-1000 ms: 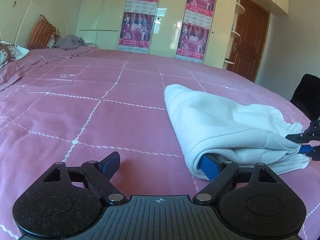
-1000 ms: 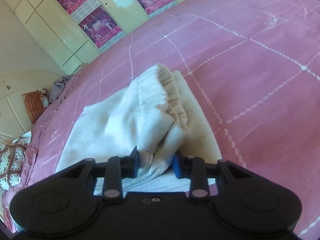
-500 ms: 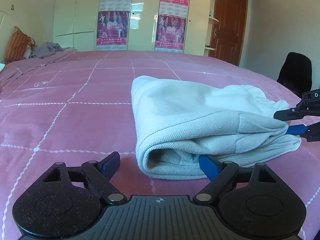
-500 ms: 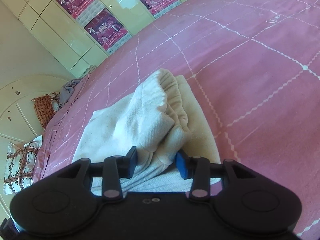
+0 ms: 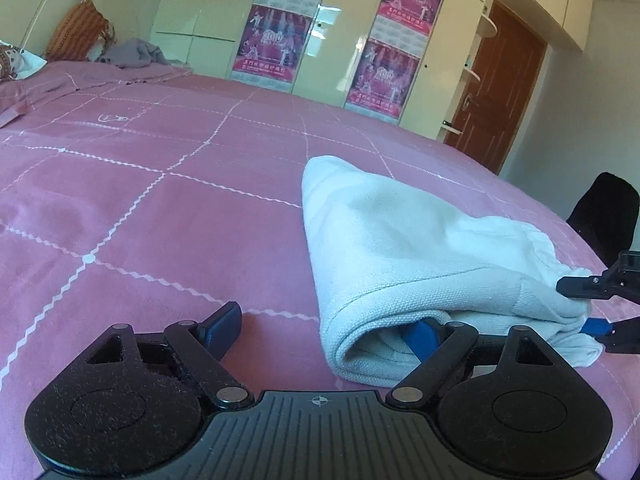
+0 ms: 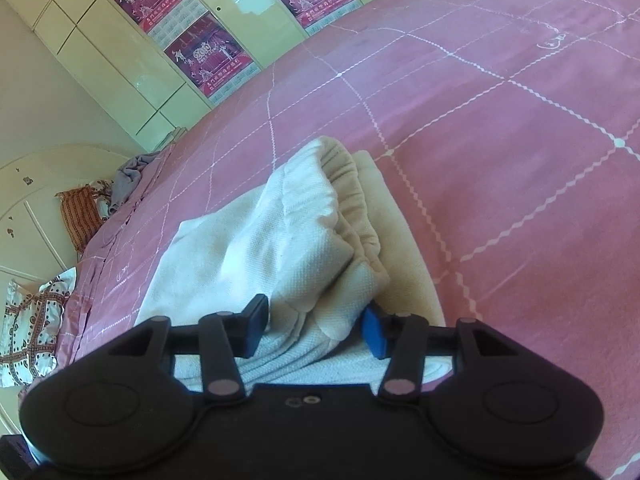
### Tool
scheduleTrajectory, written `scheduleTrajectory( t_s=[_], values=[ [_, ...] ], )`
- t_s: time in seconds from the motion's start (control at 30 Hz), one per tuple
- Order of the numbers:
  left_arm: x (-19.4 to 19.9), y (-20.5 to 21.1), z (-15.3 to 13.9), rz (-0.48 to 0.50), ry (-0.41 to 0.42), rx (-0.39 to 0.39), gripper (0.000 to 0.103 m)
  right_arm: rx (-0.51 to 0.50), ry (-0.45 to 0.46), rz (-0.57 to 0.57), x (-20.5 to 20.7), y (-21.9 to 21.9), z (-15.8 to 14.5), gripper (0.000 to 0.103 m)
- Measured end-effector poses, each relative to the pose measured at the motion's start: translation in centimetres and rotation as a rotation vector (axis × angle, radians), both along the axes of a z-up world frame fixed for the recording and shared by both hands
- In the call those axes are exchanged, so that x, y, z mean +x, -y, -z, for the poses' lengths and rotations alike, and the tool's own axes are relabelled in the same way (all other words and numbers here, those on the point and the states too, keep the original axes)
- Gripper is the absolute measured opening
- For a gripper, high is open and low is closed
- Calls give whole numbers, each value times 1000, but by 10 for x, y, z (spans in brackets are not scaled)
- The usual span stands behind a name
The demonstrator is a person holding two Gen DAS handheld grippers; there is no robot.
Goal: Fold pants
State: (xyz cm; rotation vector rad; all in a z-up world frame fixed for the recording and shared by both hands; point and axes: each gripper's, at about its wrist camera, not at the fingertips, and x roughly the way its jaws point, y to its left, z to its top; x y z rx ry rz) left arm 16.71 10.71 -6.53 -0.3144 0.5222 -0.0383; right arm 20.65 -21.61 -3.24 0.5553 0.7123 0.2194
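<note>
A: Where are the pants (image 5: 404, 256) found, and what is held on the left?

B: They are laid as a thick folded bundle on the pink bed (image 5: 168, 216), right of the middle in the left wrist view. The left gripper (image 5: 324, 324) is seen with its jaws spread wide and released. One blue pad is left bare over the bedspread, while the other is tucked into the open end of the fold. Nothing is pinched there.

A: So what could go wrong on that side?

B: If the gripper is drawn away carelessly, the inner layers could be dragged out by the tucked pad, and the fold would be opened again.

A: And further right?

B: The right gripper (image 6: 316, 328) is set at the waistband end. A bunch of cloth is held between its jaws, though the pads stand fairly apart, so the hold is judged loose rather than clenched. In the left wrist view its tips are seen at the bundle's far right corner.

A: The risk there?

B: If that end is lifted with so slack a hold, the cloth could be let slip and the gathered waistband (image 6: 352, 200) dropped askew. If it is pulled hard instead, the top layer could be slid off the lower ones, since the soft knit is not pinned by anything on the left.
</note>
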Motion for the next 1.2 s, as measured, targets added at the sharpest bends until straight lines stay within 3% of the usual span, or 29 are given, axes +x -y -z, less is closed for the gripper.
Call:
scheduleTrajectory(
  t_s=[0.07,0.1,0.13,0.2,0.33,0.37,0.4,0.47,0.53,0.8,0.93,1.0,1.03,1.1,1.17,1.2],
  values=[
    [-2,-3,-1,-31,9,-6,86,9,-5,-8,4,-4,0,63],
    [-2,-4,0,-36,3,-8,85,-14,-6,-8,5,-7,-2,39],
    [-2,-3,2,-32,-8,1,85,-45,-2,-4,5,-10,-5,32],
    [-1,3,2,-29,-22,51,85,-20,42,-16,0,-9,-17,30],
    [-4,6,1,-49,-7,83,85,35,249,-3,-32,4,-48,30],
    [-4,8,1,-53,-8,94,85,9,248,5,-33,5,-44,30],
    [-3,7,1,-57,-11,95,85,-34,179,12,-25,5,-34,30],
    [-4,4,1,-60,-9,81,86,-90,-47,-30,2,3,-1,31],
    [-5,3,0,-61,-9,85,86,-90,2,-39,-2,5,2,31],
    [-6,7,0,-65,-7,88,86,-83,-3,-25,1,3,-2,32],
    [-7,8,1,-69,-3,81,86,1,156,-61,-18,2,-31,31],
    [-8,6,2,-69,-3,75,86,18,186,-83,-18,2,-33,32],
    [-8,6,2,-69,-2,70,86,-7,154,-80,-13,1,-25,32],
    [-10,4,2,-70,-5,70,86,-76,-43,-38,6,4,5,33],
    [-13,1,2,-76,-15,71,86,31,-20,-16,0,18,12,32],
    [-14,-1,2,-77,-25,68,86,25,-14,-12,-4,18,11,32]
  ],
)
